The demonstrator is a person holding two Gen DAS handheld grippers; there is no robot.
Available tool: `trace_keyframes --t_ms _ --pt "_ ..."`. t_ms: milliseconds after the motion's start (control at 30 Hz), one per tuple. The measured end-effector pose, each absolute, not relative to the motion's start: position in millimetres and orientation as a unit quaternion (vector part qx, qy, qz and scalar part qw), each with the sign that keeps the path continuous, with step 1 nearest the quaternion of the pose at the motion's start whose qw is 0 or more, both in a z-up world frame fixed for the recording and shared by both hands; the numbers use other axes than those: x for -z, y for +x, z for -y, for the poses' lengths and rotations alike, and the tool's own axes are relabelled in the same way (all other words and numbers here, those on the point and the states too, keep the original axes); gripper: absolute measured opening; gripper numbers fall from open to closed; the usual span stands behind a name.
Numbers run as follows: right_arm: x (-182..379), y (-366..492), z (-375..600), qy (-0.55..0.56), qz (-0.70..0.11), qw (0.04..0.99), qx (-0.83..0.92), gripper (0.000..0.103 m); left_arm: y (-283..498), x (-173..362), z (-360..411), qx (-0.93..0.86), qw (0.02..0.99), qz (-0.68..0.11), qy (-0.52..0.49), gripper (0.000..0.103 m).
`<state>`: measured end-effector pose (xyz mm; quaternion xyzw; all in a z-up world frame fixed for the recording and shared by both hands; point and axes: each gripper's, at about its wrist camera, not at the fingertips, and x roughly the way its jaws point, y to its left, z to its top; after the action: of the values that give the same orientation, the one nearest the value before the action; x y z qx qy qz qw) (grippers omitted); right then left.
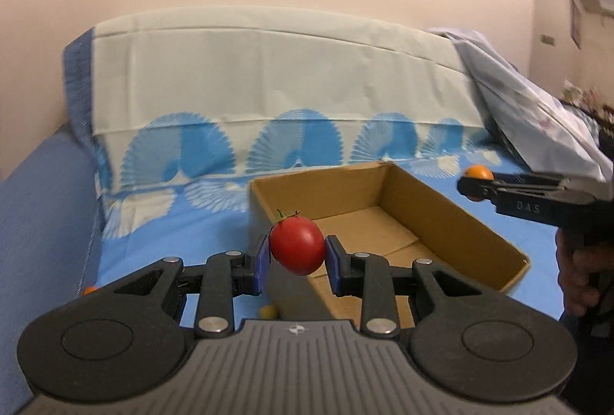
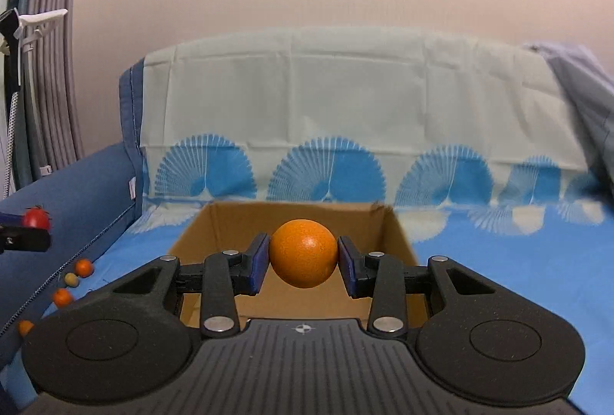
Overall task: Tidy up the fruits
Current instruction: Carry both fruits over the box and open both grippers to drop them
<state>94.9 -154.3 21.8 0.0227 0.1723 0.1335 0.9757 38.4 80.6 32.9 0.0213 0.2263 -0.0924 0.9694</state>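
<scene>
left gripper (image 1: 297, 253): blue pads pinching a red cherry tomato (image 1: 296, 245), green stem up, held in the air over the near-left corner of the cardboard box (image 1: 453, 219). right pad looks just off the skin or barely touching, hard to tell; left pad is on it.

right gripper (image 2: 303, 255): pads pressed onto both sides of an orange fruit (image 2: 303, 253), round, pebbled skin, held above the near edge of the same box (image 2: 291, 223). box is open-topped, brown, nothing visible inside from either view; bottom flaps show a seam.

cross views: from the left wrist, the right gripper (image 1: 474, 184) comes in at the right edge, orange fruit (image 1: 476, 172) in its tips, beyond the box's right wall, person's hand (image 1: 583, 273) on the grip. from the right wrist, the left gripper's tip sits at the far left with the cherry tomato (image 2: 35, 217) in it.

box sits on a bed with a blue sheet (image 2: 518, 261), white fan pattern. a pale pillow (image 2: 345, 96) with the same blue fans stands against the wall behind the box.

loose fruit on the sheet left of the box, along the dark blue bed edge (image 2: 69, 196): small orange ones (image 2: 83, 267) (image 2: 62, 297) (image 2: 25, 327) and one yellowish (image 2: 71, 280). left wrist also shows a small yellow one (image 1: 267, 311) beside the box's near-left corner, partly hidden by the gripper.

crumpled light fabric (image 1: 529, 108) at the right of the pillow, blurred.
</scene>
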Motion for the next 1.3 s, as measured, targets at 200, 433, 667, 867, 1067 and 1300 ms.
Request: trace_keyframes --t_ms 200,433,667,867,1067,1300 --pt "-14 94 160 -0.028 -0.181 0.975 -0.129 0.04 50 -10 -46 0.128 0.964 -0.229 0.028 0.034" --pt "-1 95 163 -0.078 -0.211 0.967 -0.124 0.04 69 14 -24 0.155 0.954 -0.256 0.024 0.034" --pt "2 95 163 -0.093 -0.208 0.967 -0.116 0.04 82 30 -19 0.15 0.946 -0.285 0.029 0.034" --pt "3 98 158 -0.091 -0.211 0.967 -0.114 0.04 83 32 -18 0.153 0.944 -0.289 0.033 0.034" --pt "4 99 154 -0.098 -0.211 0.965 -0.119 0.04 82 31 -19 0.154 0.945 -0.288 0.033 0.034" --pt "3 97 154 -0.1 -0.206 0.966 -0.119 0.039 82 31 -19 0.155 0.944 -0.288 0.034 0.034"
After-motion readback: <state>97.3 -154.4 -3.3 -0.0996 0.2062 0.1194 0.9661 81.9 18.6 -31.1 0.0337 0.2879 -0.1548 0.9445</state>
